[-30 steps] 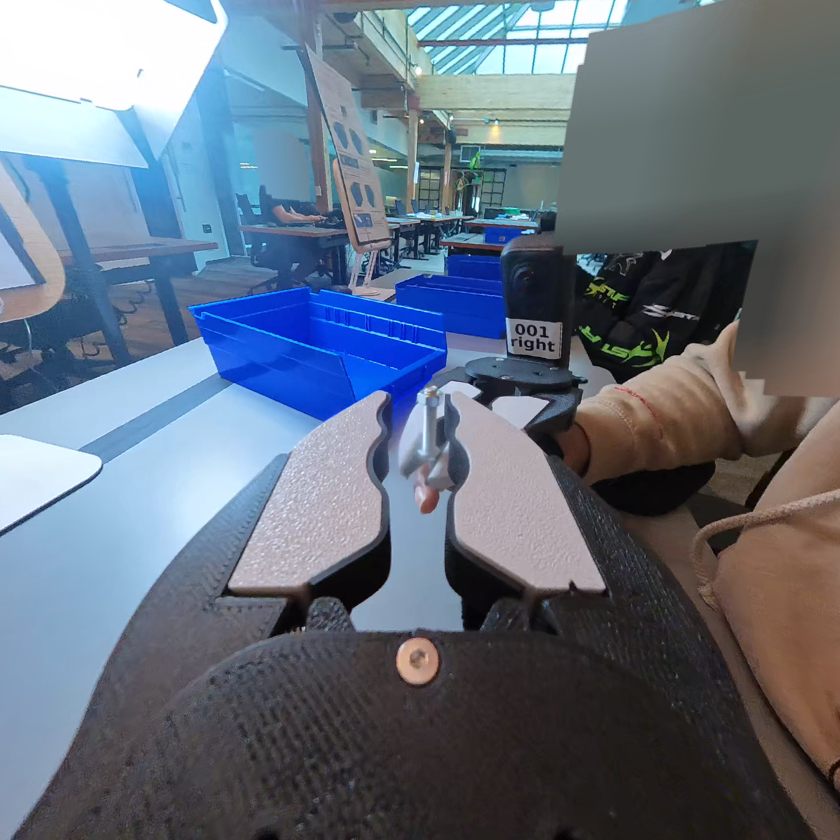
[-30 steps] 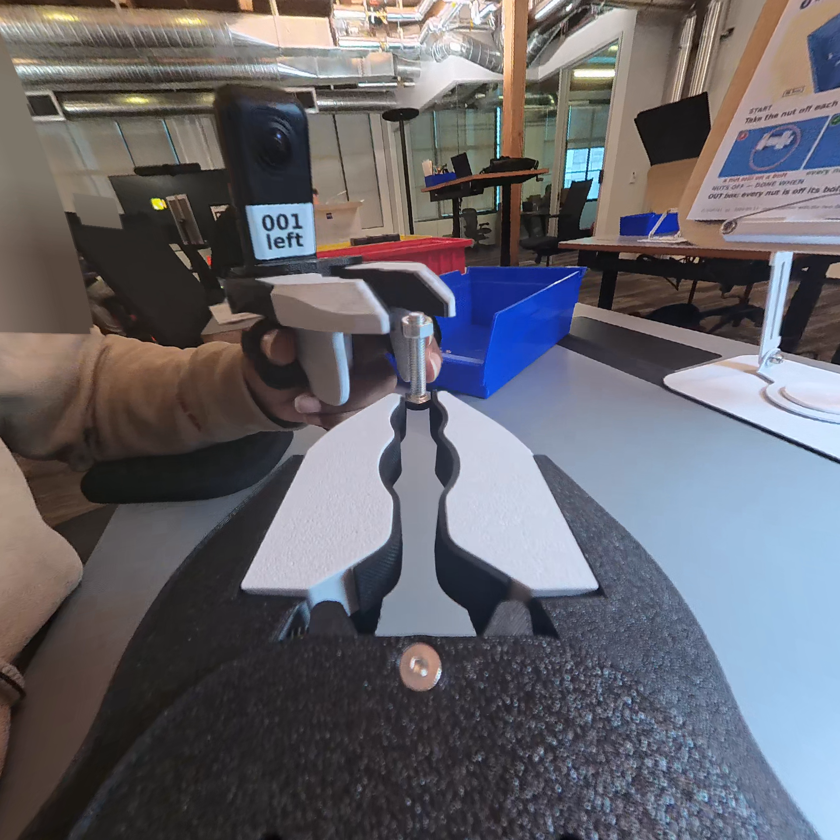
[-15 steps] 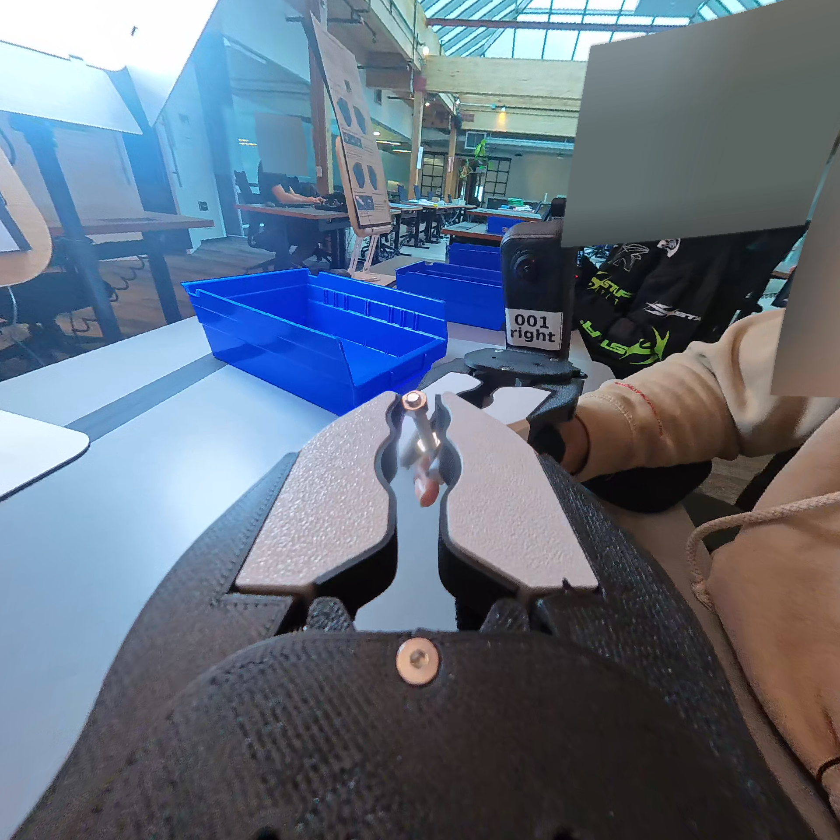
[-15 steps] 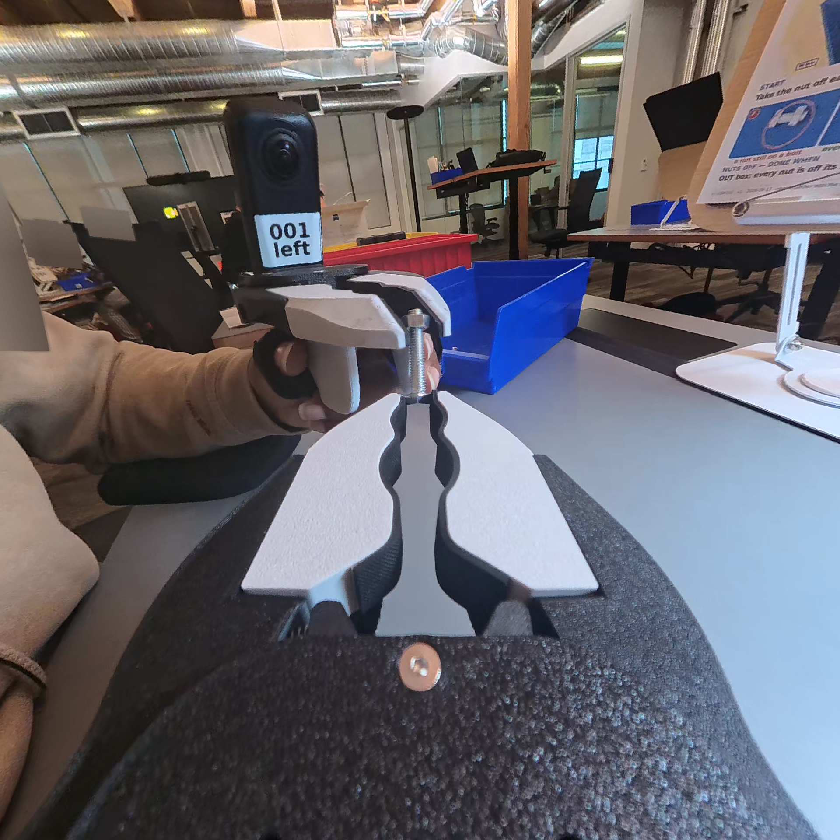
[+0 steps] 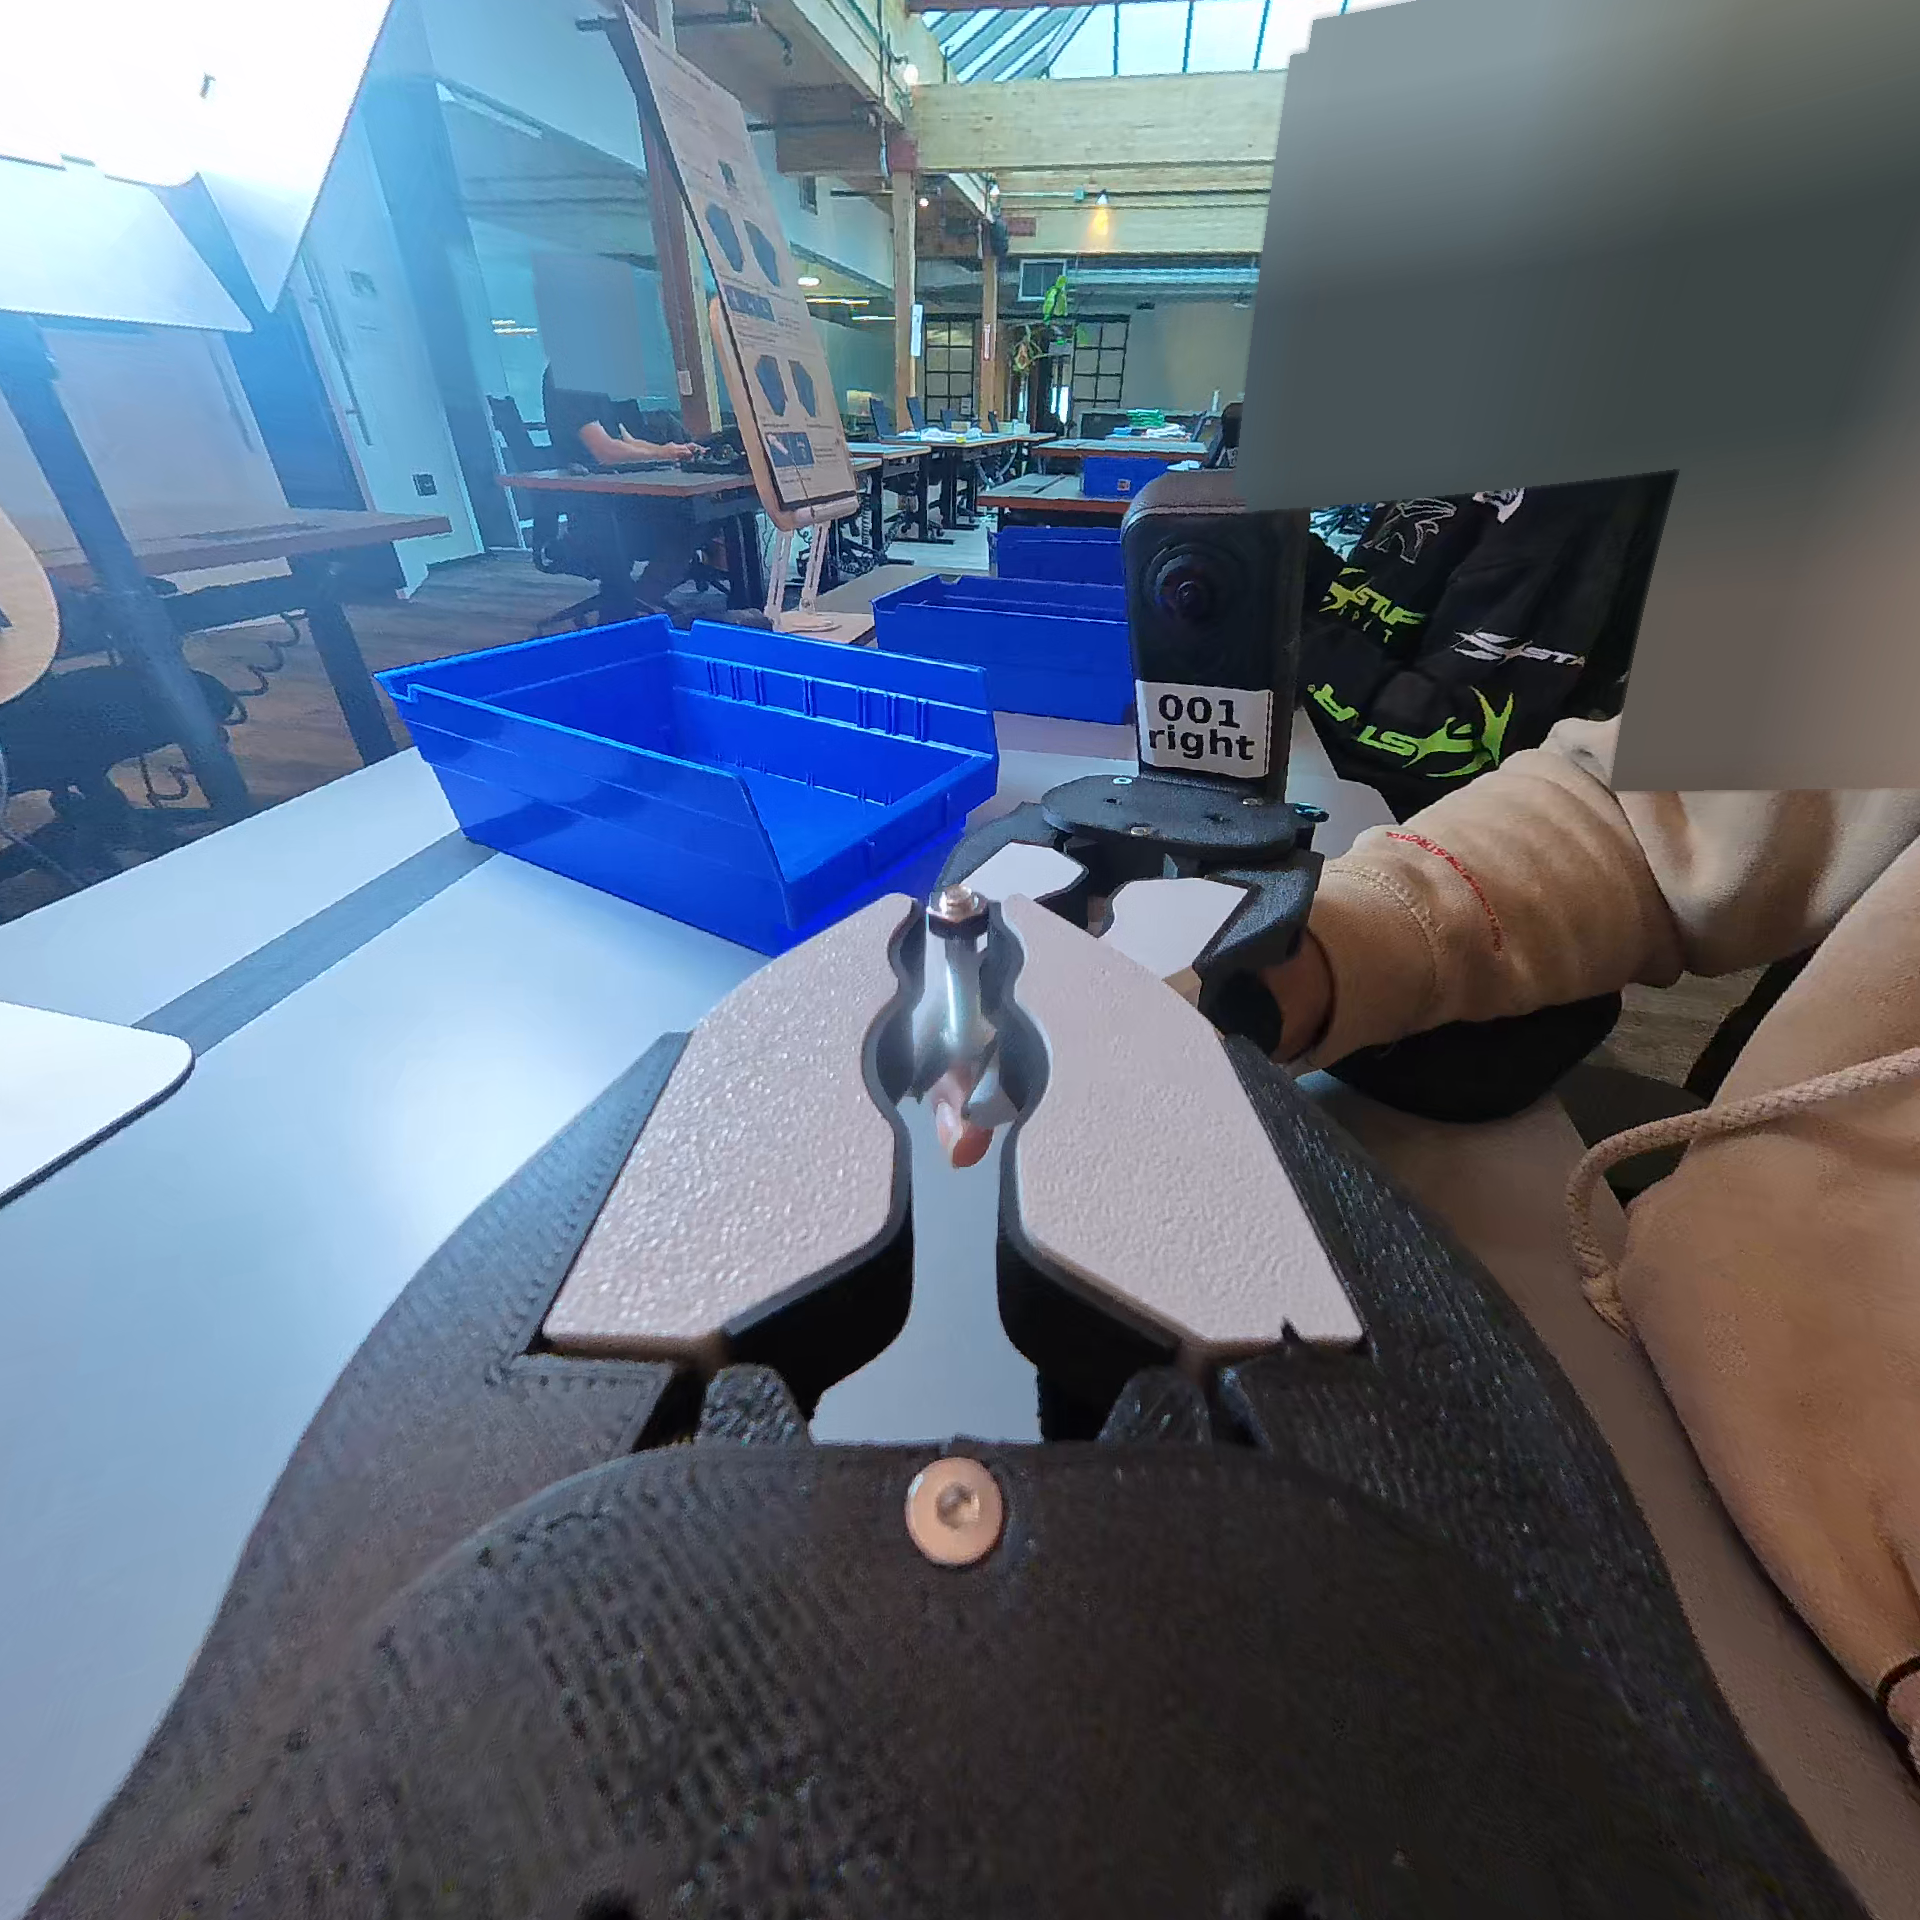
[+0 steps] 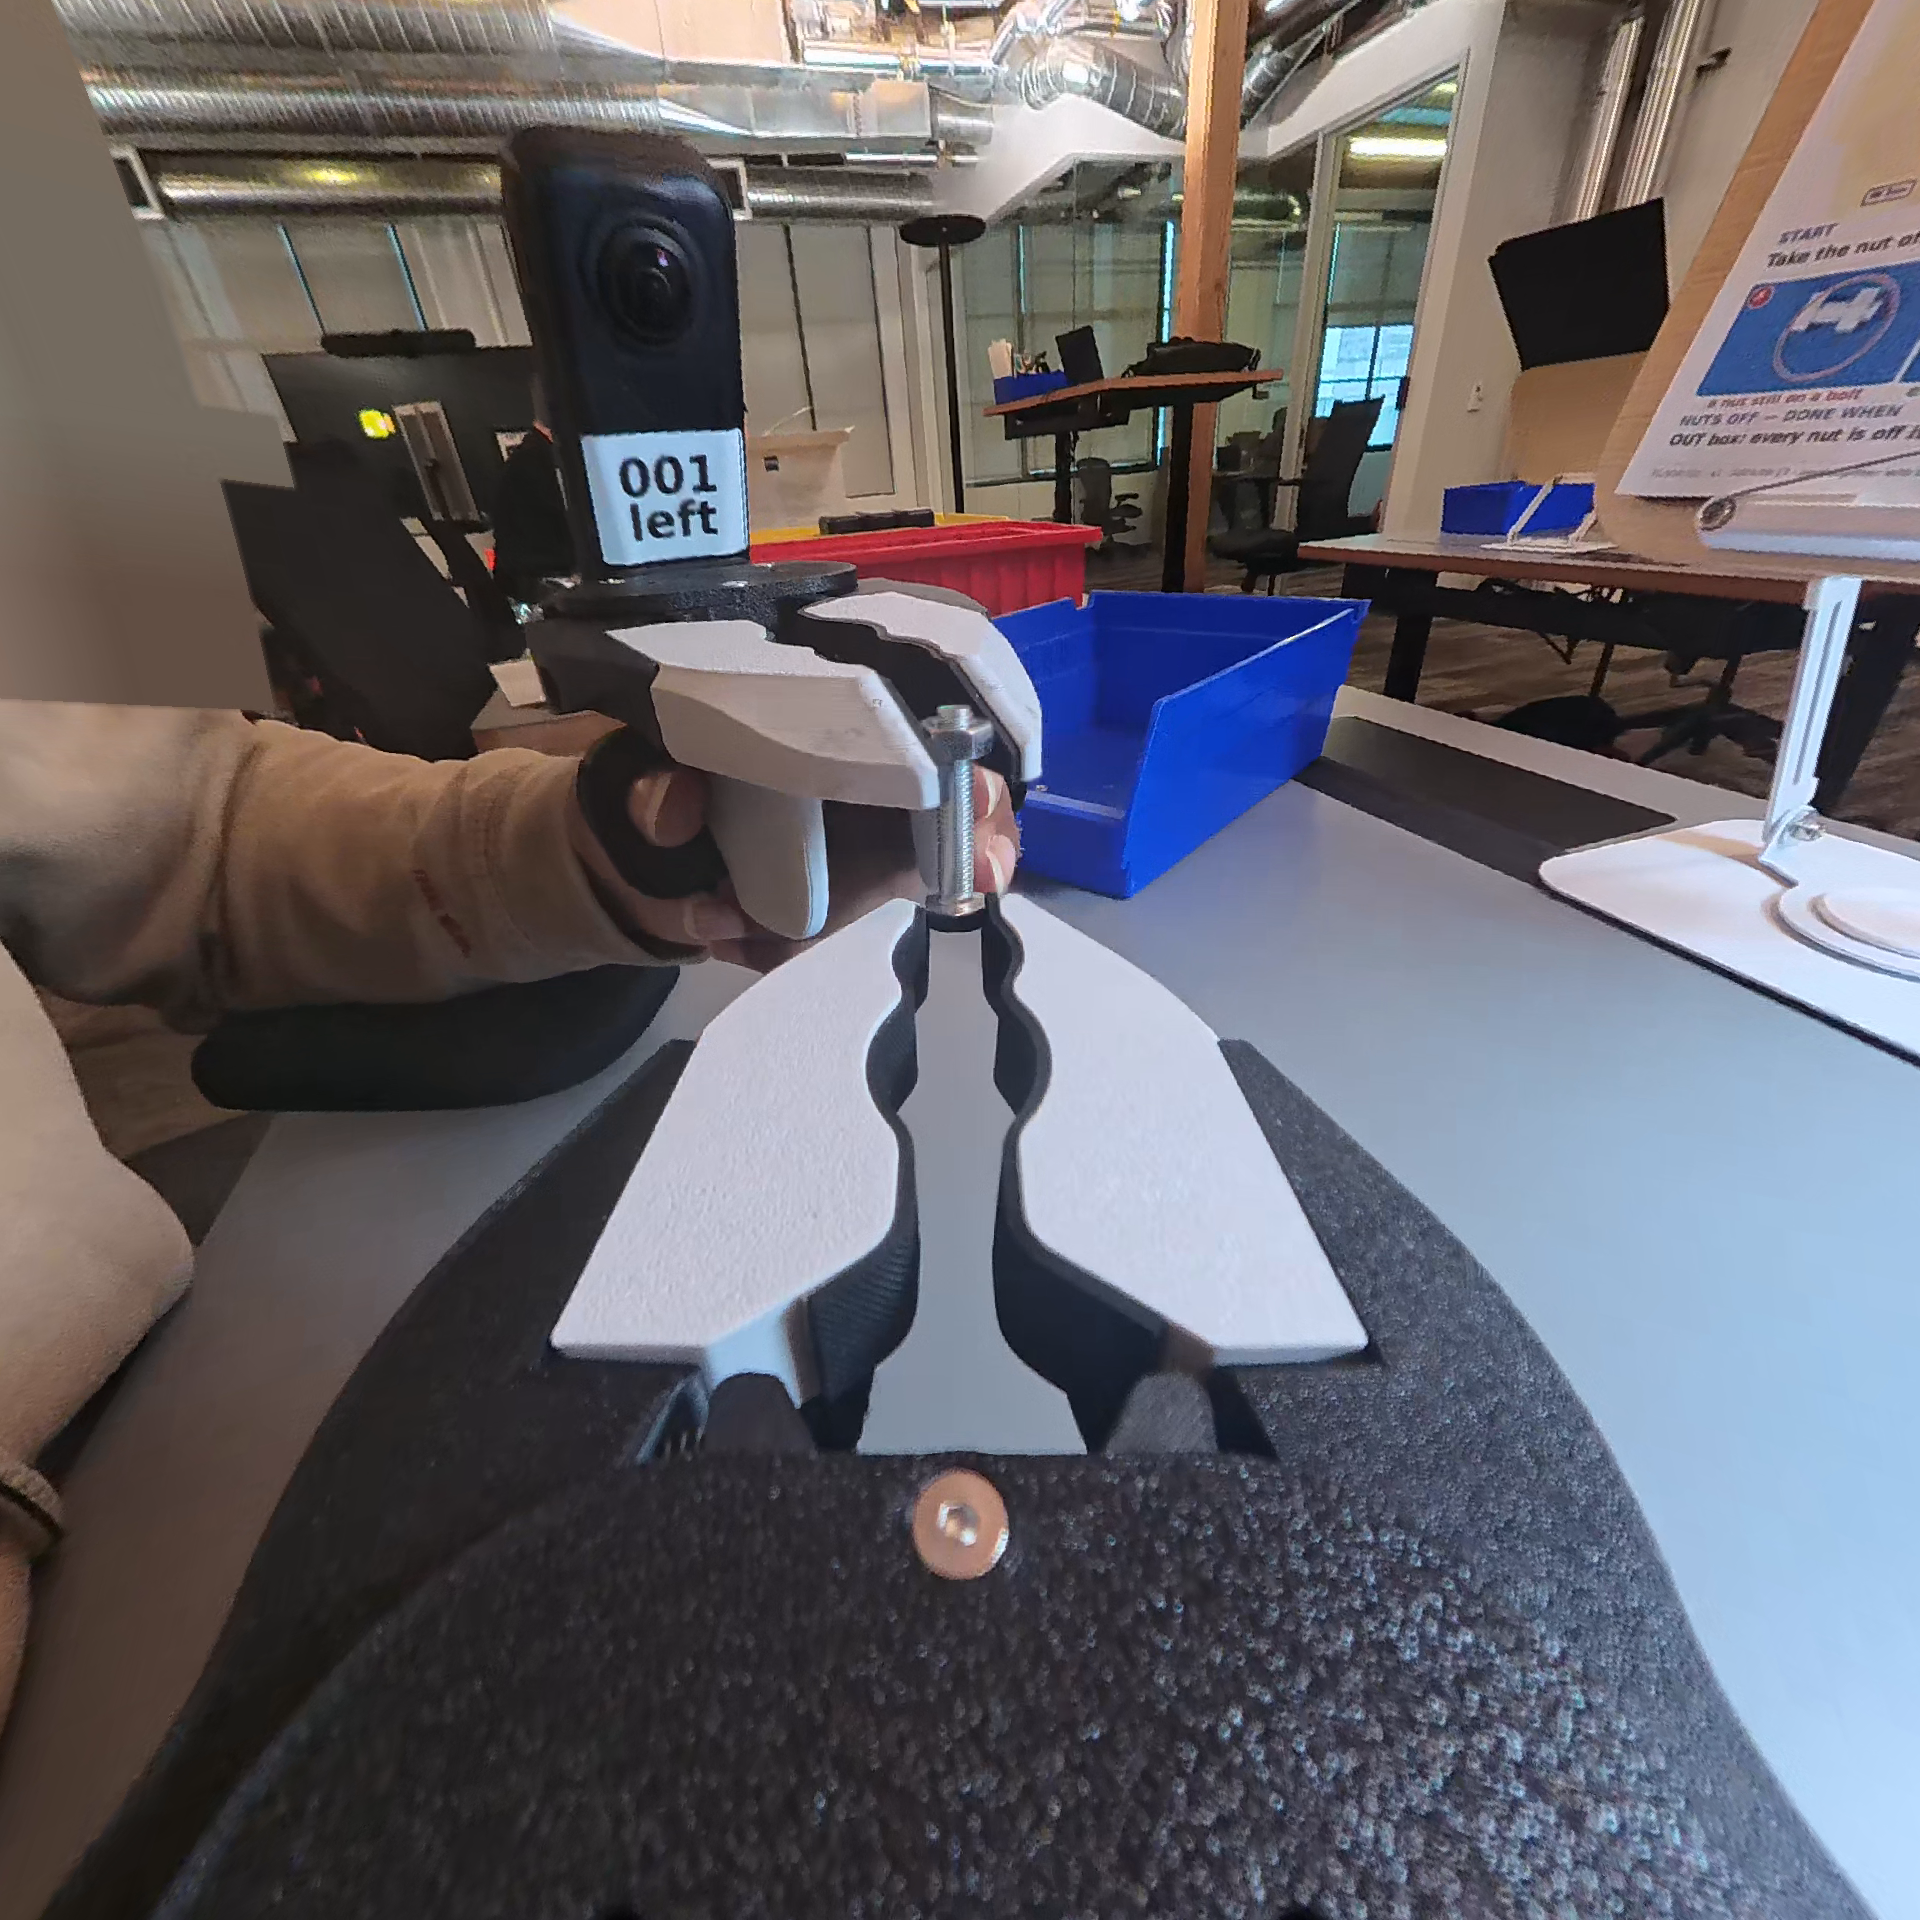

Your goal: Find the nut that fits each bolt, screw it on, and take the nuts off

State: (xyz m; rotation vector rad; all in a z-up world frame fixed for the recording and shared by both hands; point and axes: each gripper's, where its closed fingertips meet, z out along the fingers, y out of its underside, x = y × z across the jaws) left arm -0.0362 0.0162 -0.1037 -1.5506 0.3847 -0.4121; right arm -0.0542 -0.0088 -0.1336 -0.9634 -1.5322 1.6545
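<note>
The left gripper has its jaws clenched on the nut atop an upright bolt; the right gripper grasps the bolt's lower end, above the tabletop.

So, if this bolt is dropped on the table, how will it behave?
The bolt looks like solid metal: probably stiff, heavy for its size. Its round shaft would likely roll on the smooth table, though the nut may curb that.

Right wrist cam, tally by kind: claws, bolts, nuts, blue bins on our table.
Claws: 2 (left claw, right claw)
Bolt: 1
Nut: 1
Blue bin: 1
Total: 5
</note>
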